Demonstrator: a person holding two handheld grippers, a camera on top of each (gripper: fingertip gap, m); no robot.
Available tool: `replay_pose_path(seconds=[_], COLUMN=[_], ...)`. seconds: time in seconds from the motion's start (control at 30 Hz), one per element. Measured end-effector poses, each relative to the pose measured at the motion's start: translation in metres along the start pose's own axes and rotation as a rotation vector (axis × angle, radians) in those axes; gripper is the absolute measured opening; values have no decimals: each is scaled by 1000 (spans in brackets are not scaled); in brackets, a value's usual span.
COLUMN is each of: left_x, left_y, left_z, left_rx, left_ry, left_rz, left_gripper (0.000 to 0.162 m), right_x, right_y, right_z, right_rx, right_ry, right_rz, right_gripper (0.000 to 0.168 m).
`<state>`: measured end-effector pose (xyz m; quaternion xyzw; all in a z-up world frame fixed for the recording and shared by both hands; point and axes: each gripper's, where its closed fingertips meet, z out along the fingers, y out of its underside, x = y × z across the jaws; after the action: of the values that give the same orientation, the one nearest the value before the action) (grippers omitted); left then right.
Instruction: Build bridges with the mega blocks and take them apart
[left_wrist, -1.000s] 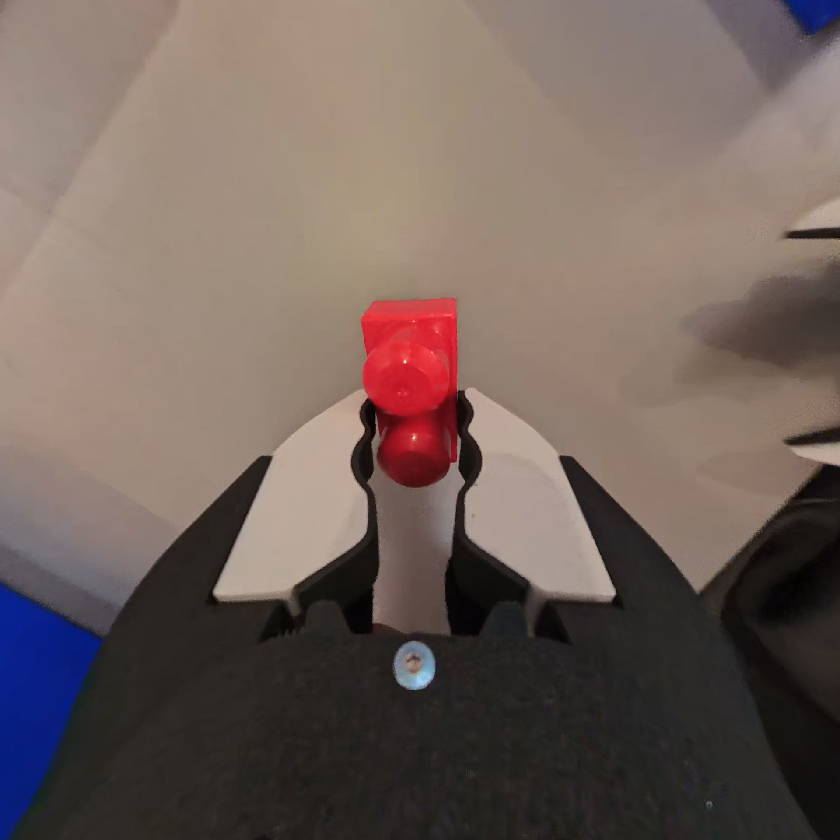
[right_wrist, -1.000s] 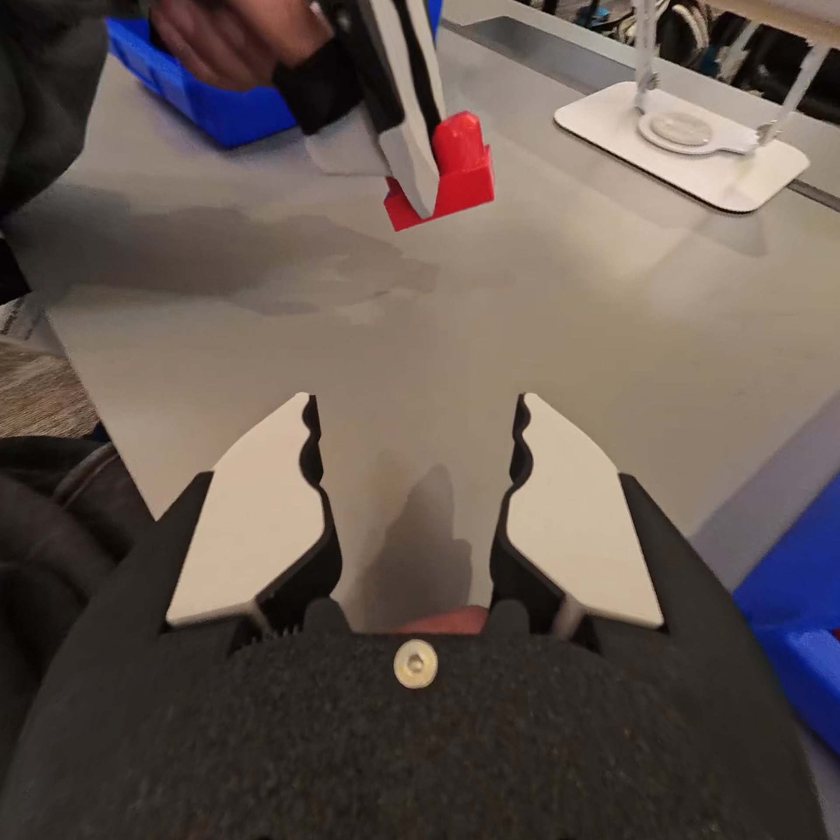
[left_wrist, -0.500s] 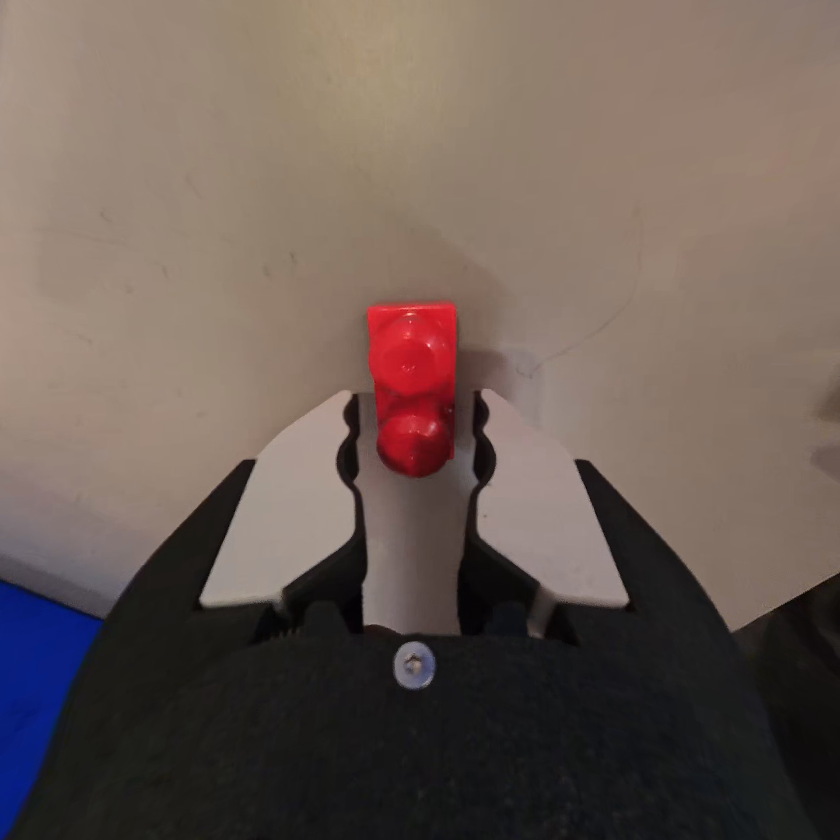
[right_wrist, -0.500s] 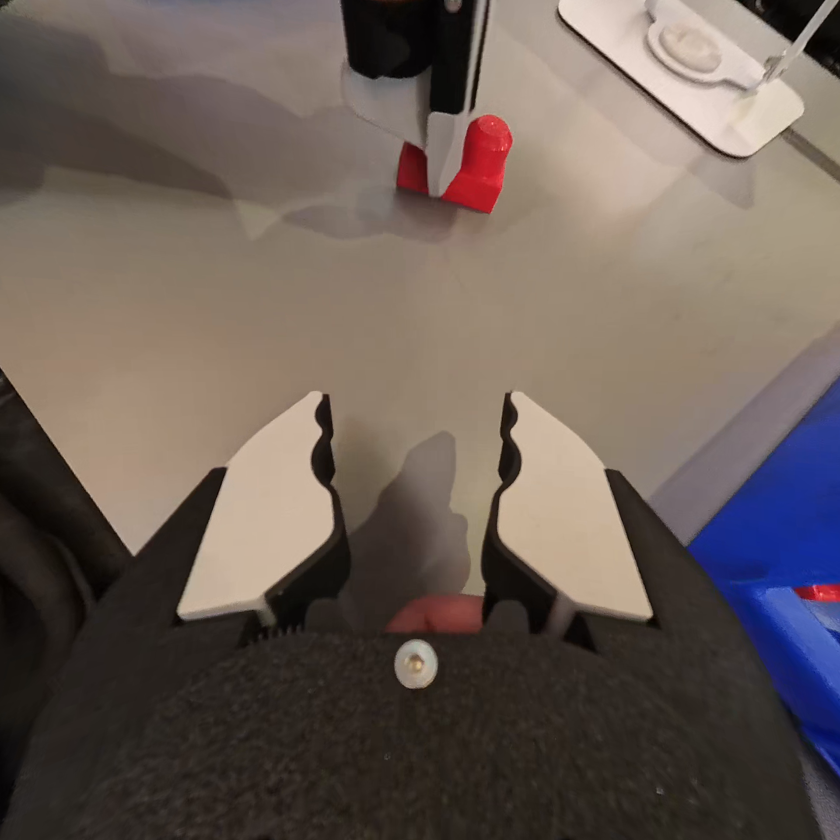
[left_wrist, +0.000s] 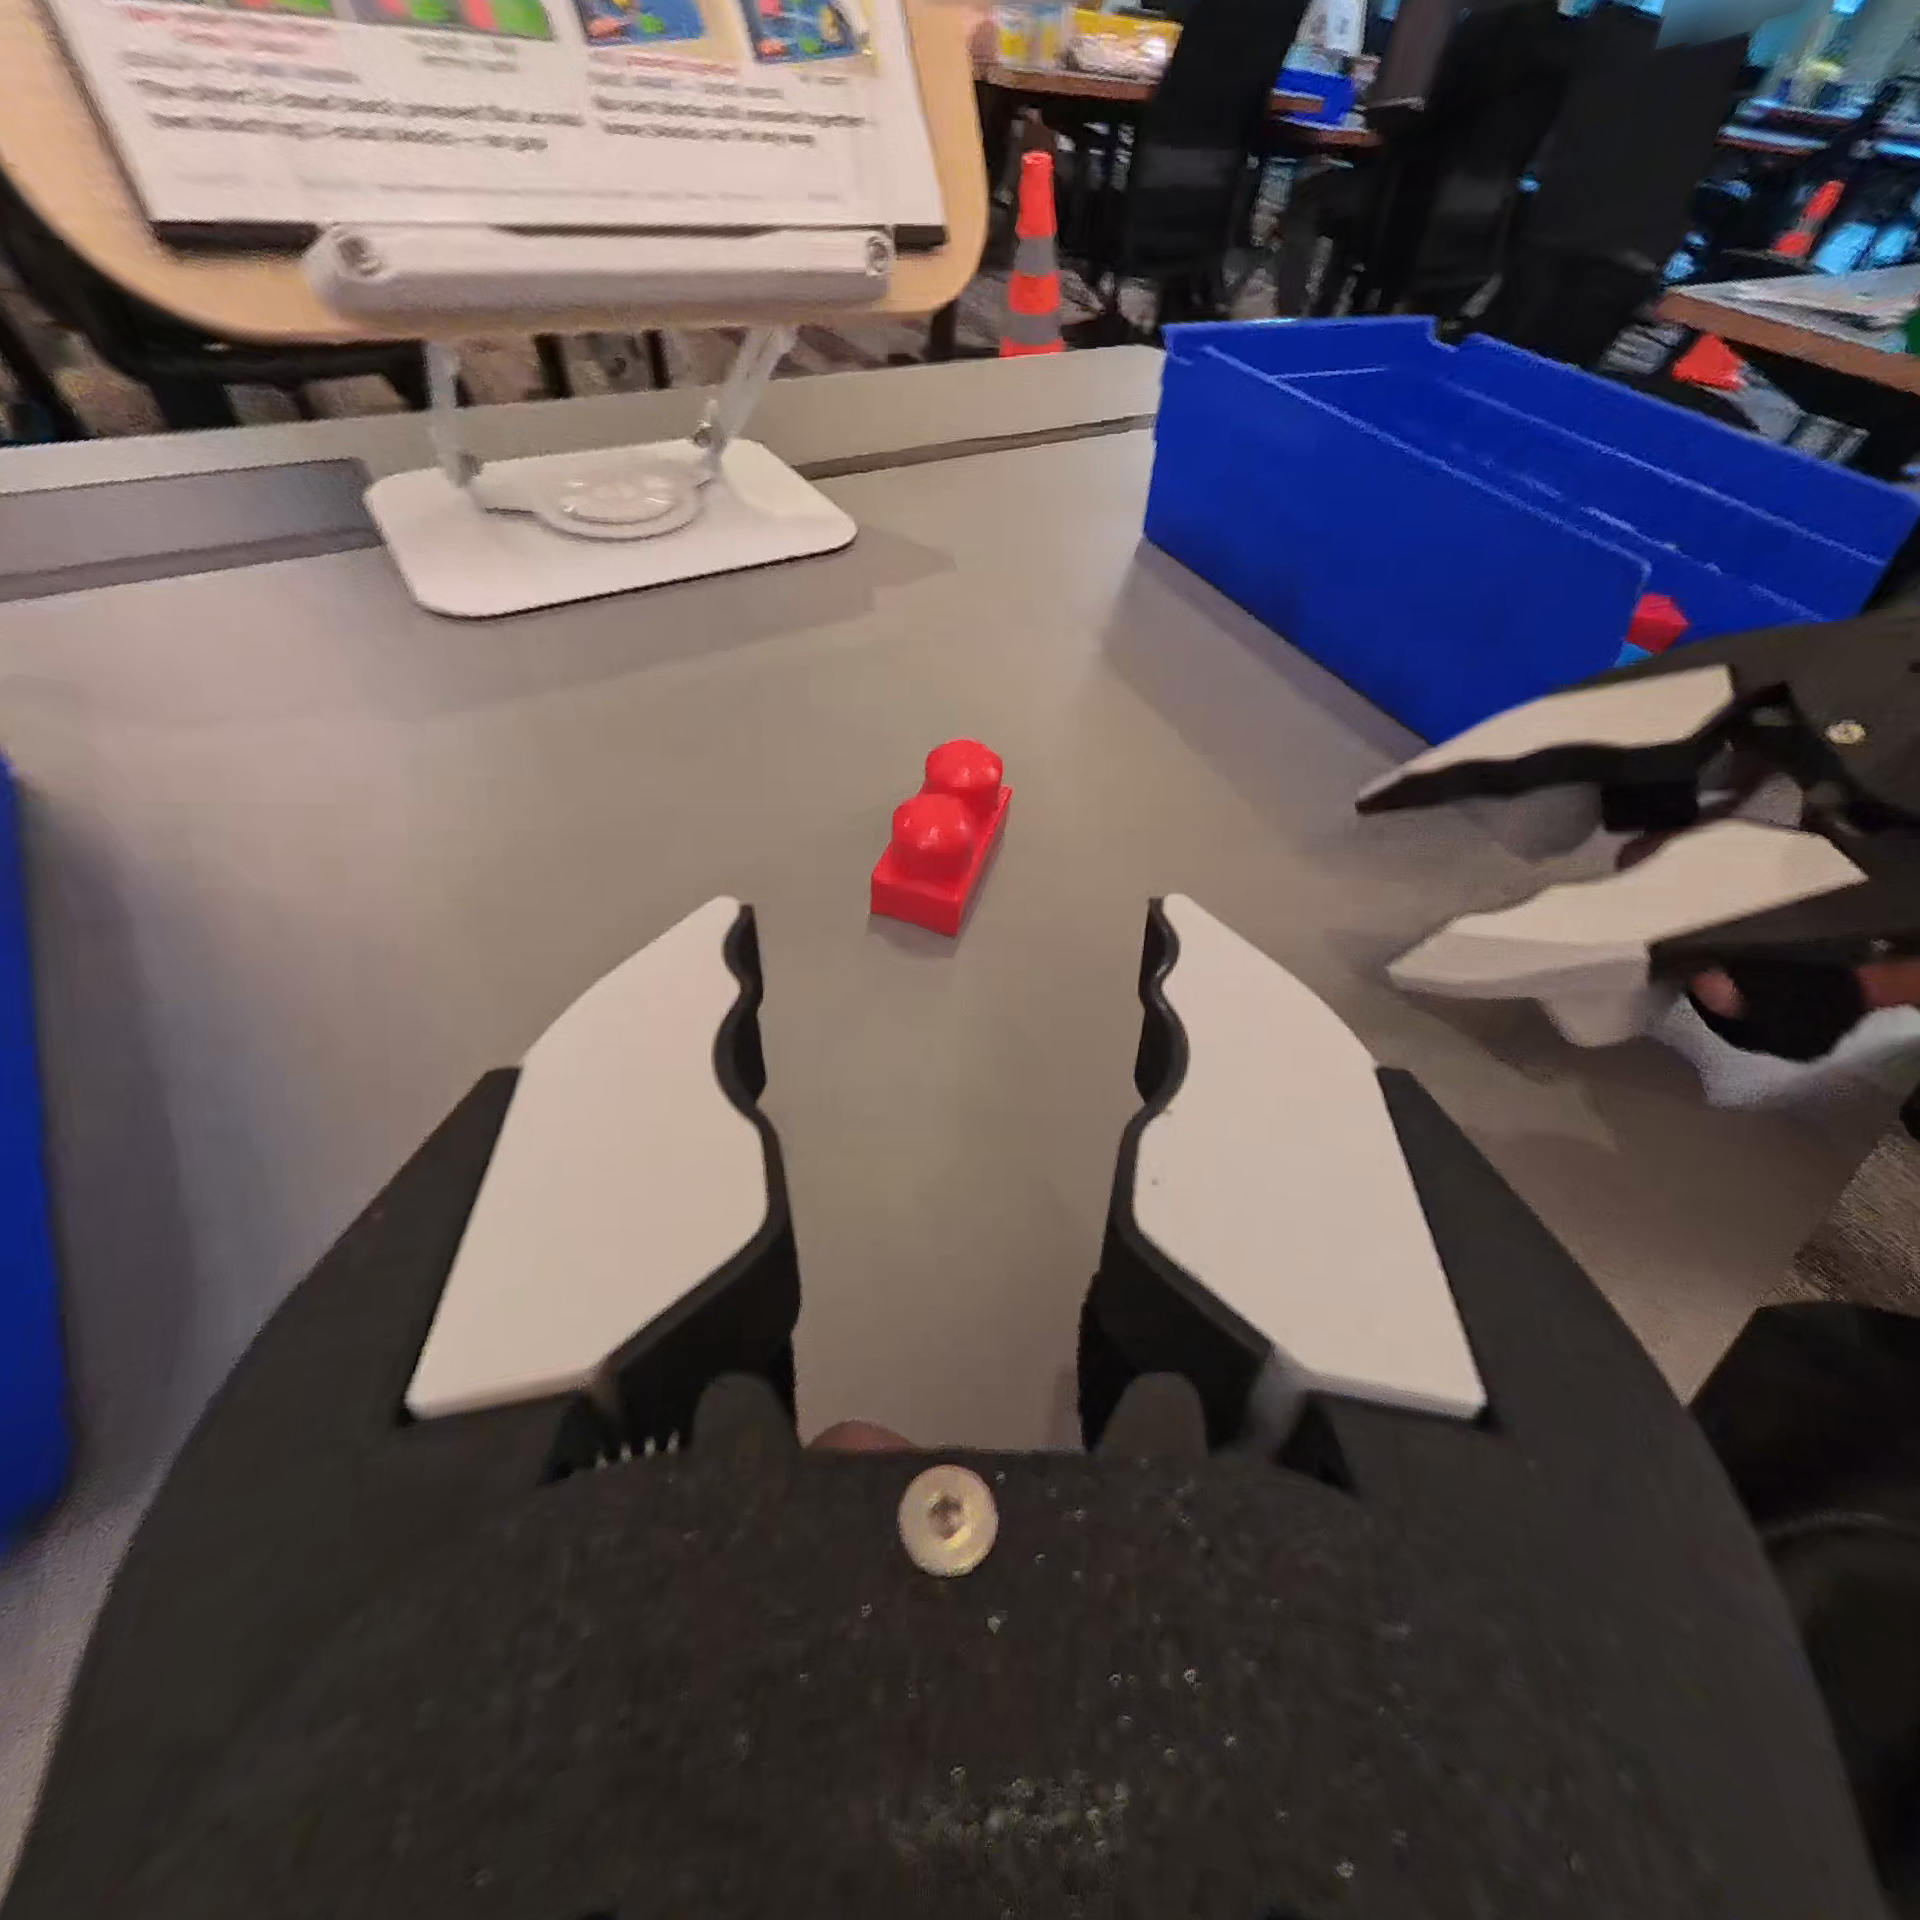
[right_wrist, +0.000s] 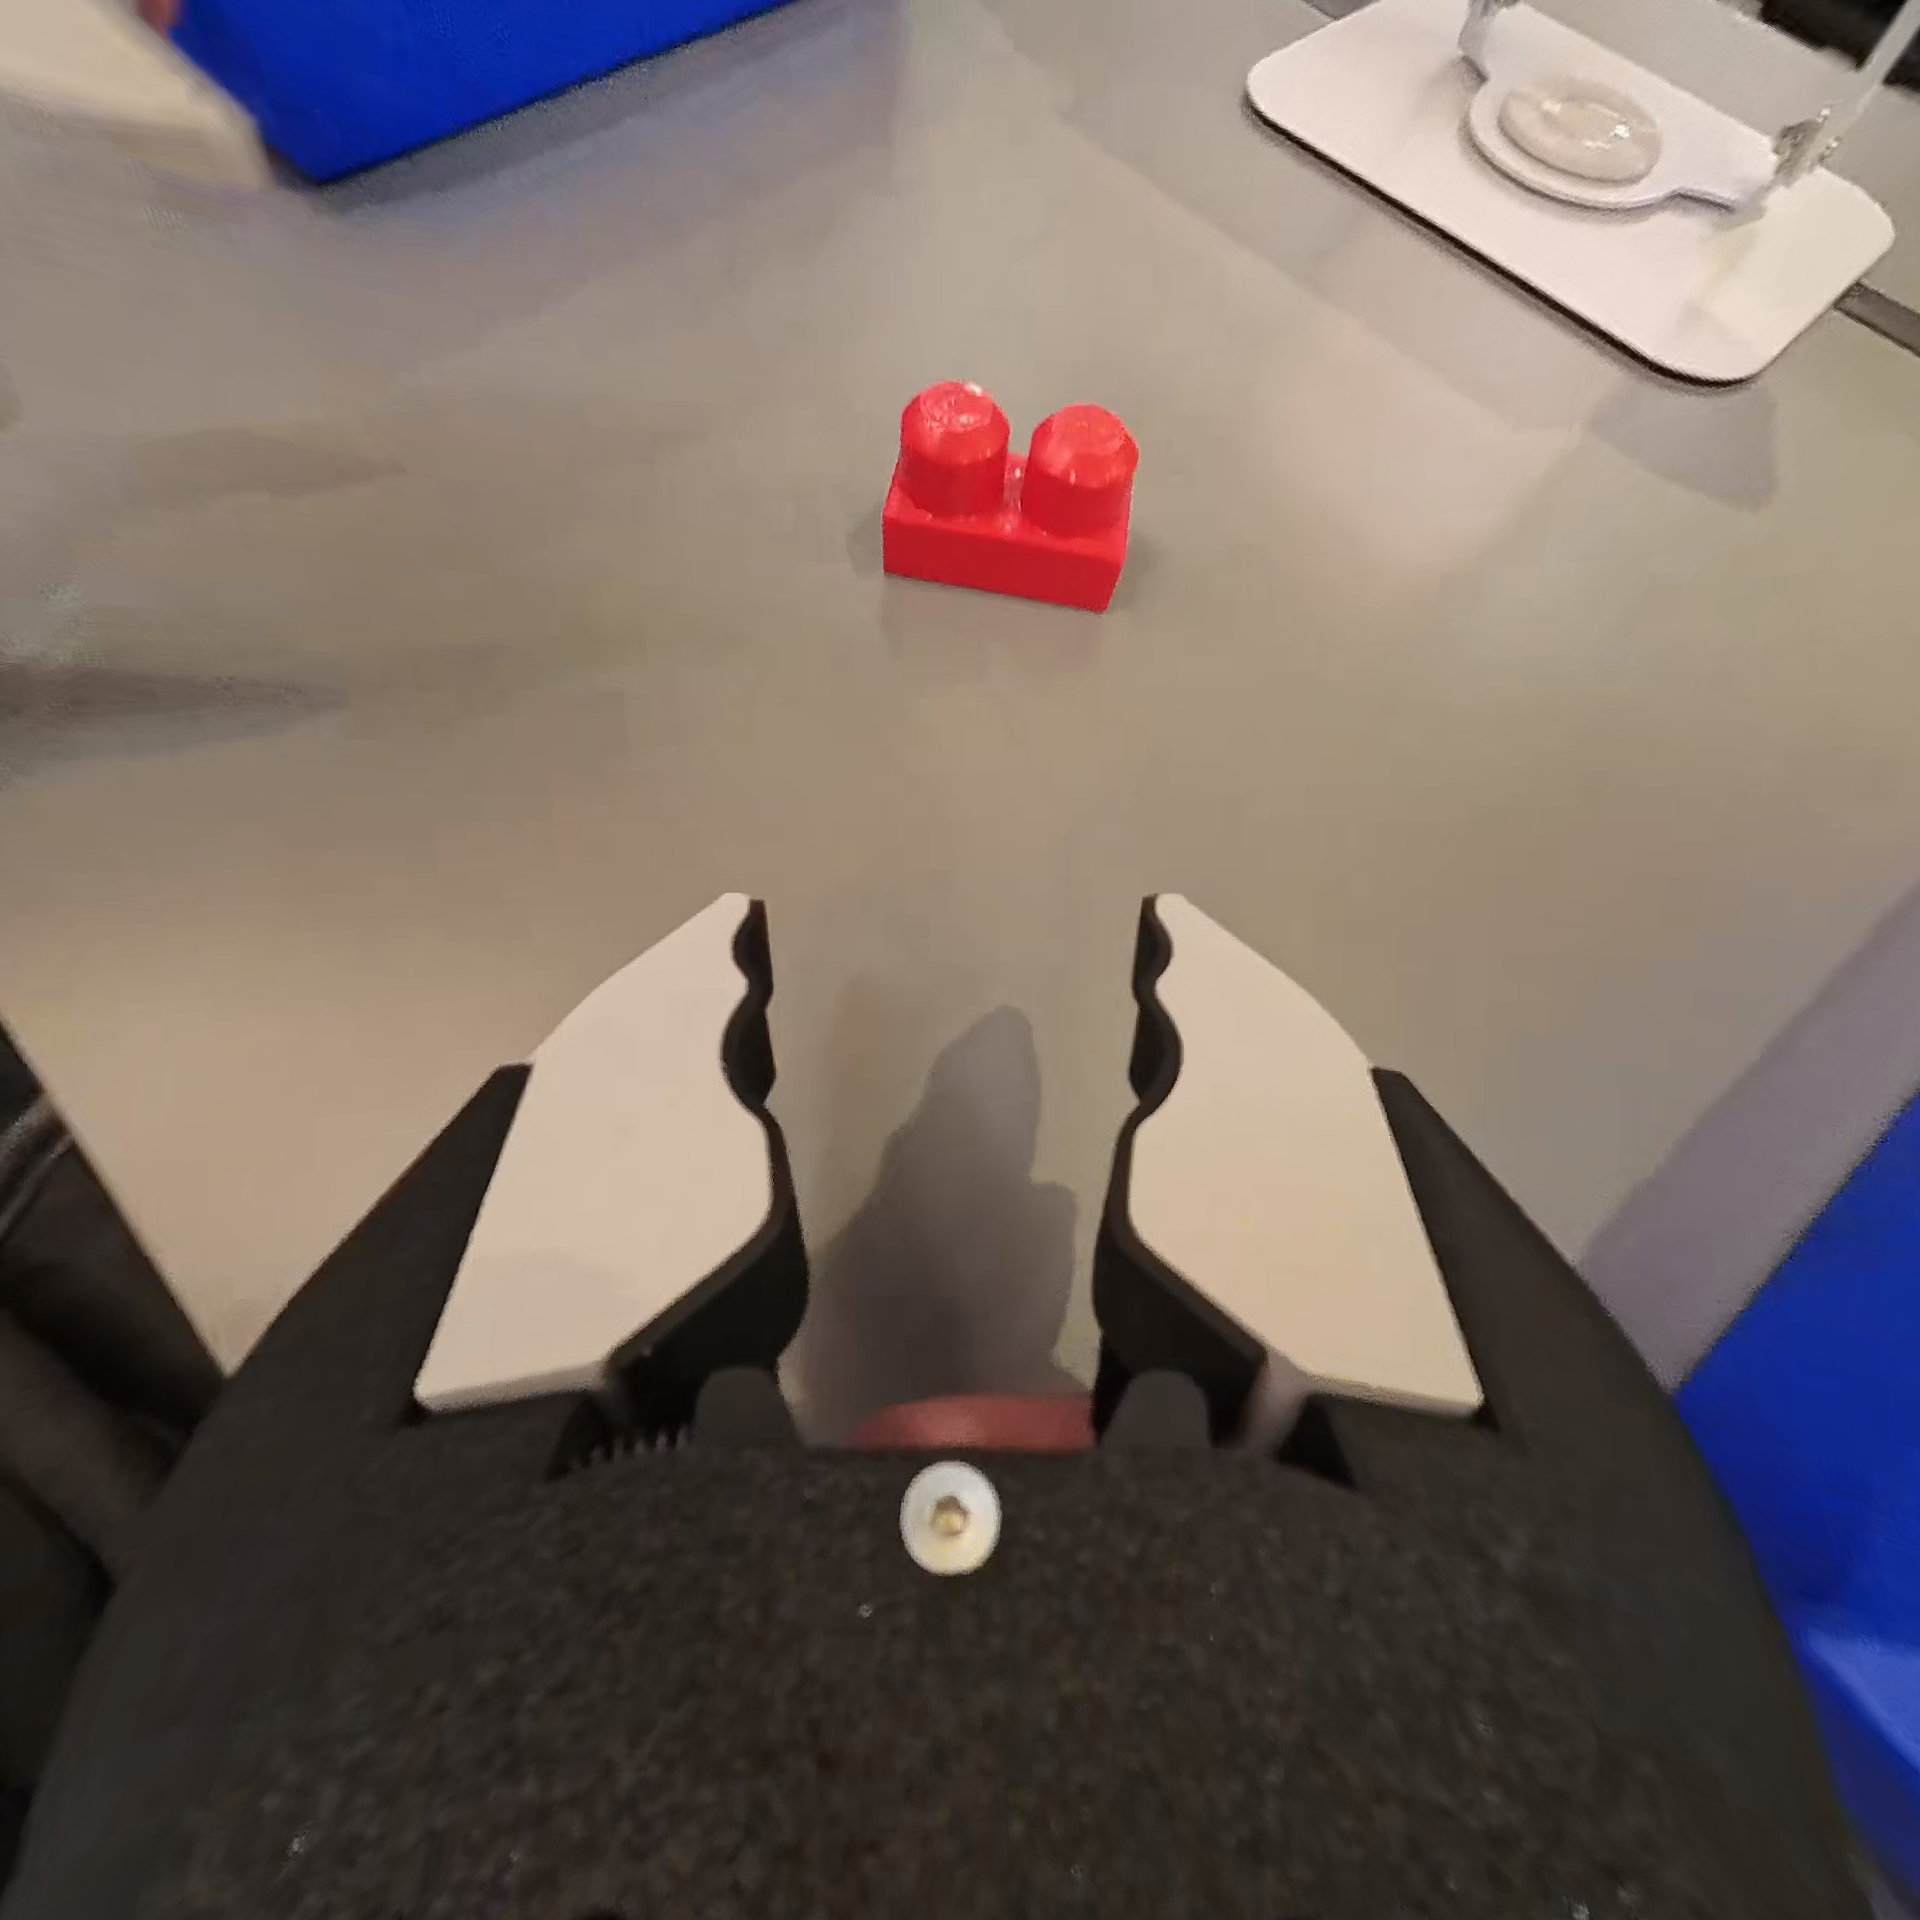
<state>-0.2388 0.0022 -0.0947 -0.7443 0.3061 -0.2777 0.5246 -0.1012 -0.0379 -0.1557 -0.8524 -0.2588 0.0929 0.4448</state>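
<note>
A red two-stud block stands alone on the grey table, studs up. It also shows in the right wrist view. My left gripper is open and empty, just short of the block and above the table. My right gripper is open and empty, well back from the block. The right gripper also shows at the right edge of the left wrist view, open.
A blue bin stands at the back right with a red block inside. A white stand base holding an instruction board is at the back. Another blue bin sits far left. The red two-stud block is about equally far from each gripper, around 12 cm. It is also in sight in the right wrist view.
My left gripper set the red block down on the table, opened, and pulled back and up from it. The right gripper stayed open and shifted a little.
</note>
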Motion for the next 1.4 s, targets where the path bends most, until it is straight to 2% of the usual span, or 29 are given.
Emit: replay_pose_path(seconds=[0.13,0.27,0.47,0.5,0.6,0.67,0.7,0.83,0.97,1.03,1.13,1.2,1.27,1.4], left_x=[9,10,11,13,16,17,18,21,21,21,21,22,23,23], left_y=[22,32,42,44,48,51,52,53,59,63,62,62,62,58], left_z=[-15,-14,-13,-13,-13,-12,-12,-12,-9,-7,-7,-7,-6,-7], left_rx=[-39,-83,-131,-137,-156,-172,-177,-185,-209,-226,-223,-223,-222,-198], left_ry=[7,17,66,84,106,118,124,134,127,125,117,117,112,99], left_rz=[-20,14,-6,-15,-33,-36,-37,-30,-19,-16,-3,8,20,55], left_gripper=[67,63,62,62,61,61,61,60,60,59,58,58,58,57], right_x=[6,16,16,13,17,20,22,41,62,81,126,165,204,246], right_y=[-27,-47,-48,-47,-50,-57,-63,-82,-69,-68,-60,-37,-6,47], right_z=[36,80,129,132,131,120,110,47,-10,-49,-114,-143,-155,-125], right_rx=[-39,-93,-190,-205,-192,-165,-143,-24,-2,25,56,0,-92,-262], right_ry=[39,61,81,68,109,125,135,182,212,293,451,524,575,530], right_rz=[39,124,167,171,156,125,115,128,172,155,164,210,255,326], right_gripper=[80,90,89,78,74,74,68,65,65,65,65,65,65,65])
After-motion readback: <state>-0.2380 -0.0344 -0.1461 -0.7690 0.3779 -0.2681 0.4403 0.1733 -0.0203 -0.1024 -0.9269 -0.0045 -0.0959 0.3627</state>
